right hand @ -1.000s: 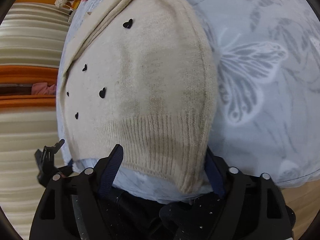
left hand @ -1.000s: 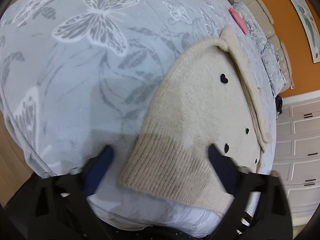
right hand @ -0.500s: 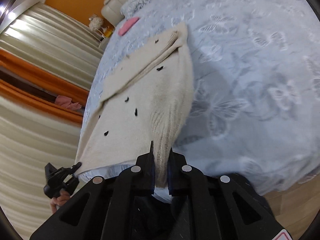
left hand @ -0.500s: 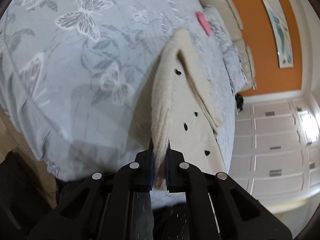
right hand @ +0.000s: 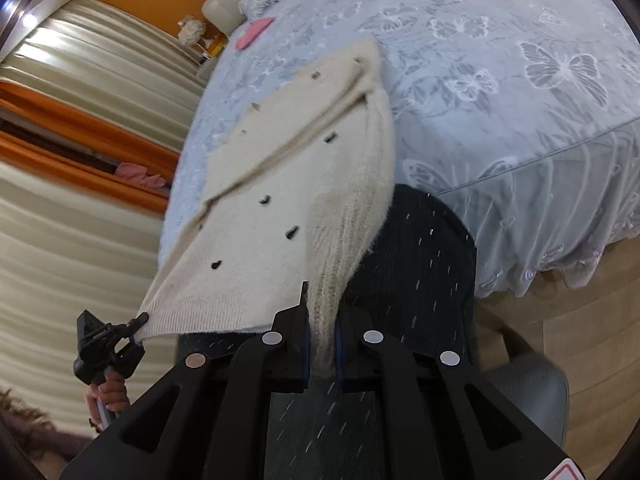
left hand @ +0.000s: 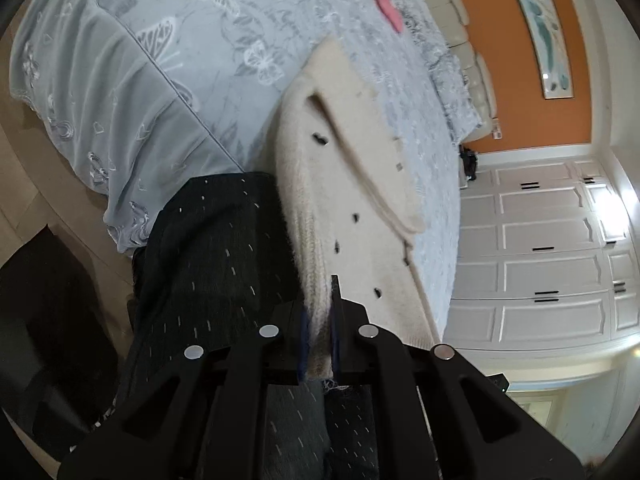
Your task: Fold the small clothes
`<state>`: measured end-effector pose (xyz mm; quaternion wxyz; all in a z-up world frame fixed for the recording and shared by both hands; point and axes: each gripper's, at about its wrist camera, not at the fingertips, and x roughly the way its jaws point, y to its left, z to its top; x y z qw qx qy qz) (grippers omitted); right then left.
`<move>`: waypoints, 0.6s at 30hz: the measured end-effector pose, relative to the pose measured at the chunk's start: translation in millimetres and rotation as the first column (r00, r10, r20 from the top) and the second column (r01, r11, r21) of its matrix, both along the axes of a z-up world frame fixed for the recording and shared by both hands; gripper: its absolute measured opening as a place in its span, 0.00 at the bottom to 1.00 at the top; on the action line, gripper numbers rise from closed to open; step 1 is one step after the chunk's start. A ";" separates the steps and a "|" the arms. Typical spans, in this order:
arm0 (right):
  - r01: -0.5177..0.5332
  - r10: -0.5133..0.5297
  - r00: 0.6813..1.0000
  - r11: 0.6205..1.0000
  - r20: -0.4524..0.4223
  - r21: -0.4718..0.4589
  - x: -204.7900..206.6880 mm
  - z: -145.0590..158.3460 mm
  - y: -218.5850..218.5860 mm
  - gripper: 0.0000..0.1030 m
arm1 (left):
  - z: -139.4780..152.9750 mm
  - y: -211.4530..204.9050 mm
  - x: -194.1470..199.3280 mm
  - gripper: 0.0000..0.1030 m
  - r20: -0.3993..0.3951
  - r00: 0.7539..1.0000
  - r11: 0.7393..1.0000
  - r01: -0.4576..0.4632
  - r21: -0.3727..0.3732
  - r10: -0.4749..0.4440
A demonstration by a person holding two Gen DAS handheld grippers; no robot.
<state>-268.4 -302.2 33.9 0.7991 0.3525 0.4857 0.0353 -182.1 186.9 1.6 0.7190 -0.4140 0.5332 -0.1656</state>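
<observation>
A small cream knit sweater (left hand: 360, 200) with black heart marks is stretched from the bed toward me, its sleeve folded across the body. My left gripper (left hand: 318, 344) is shut on one corner of the ribbed hem. My right gripper (right hand: 322, 344) is shut on the other hem corner. The sweater (right hand: 280, 184) hangs taut between the grippers, its hem lifted off the bed edge and its top end still on the bed. In the right wrist view the left gripper (right hand: 136, 322) pinches the far hem corner.
The bed (left hand: 208, 40) has a pale blue butterfly-print cover with a lace skirt (right hand: 560, 208). A pink item (left hand: 388, 12) lies near the pillows. My dark trouser legs (left hand: 216, 280) stand against the bed edge. White cabinets (left hand: 552, 248) stand at the right, curtains (right hand: 60, 220) at the left.
Both grippers went from open at the hem to shut on its corners. They then pulled back and up, lifting the hem off the bed edge toward me.
</observation>
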 end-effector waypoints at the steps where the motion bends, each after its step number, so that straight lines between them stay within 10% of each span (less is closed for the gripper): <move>1: 0.005 -0.005 1.000 1.000 0.021 0.007 -3.1 9.9 0.8 0.08 | 6.3 1.5 -4.5 0.06 0.012 1.000 1.000 -0.008 -0.006 0.008; 9: 0.046 -0.063 0.944 0.997 0.325 0.060 47.0 93.2 -35.2 0.08 | 96.9 -9.2 61.0 0.07 0.272 0.962 0.999 -0.033 0.007 0.029; 18: 0.158 -0.185 0.963 0.977 0.198 0.142 237.7 -1.1 -85.4 0.08 | 47.4 -65.7 234.9 0.07 0.237 0.970 0.976 -0.109 0.191 0.062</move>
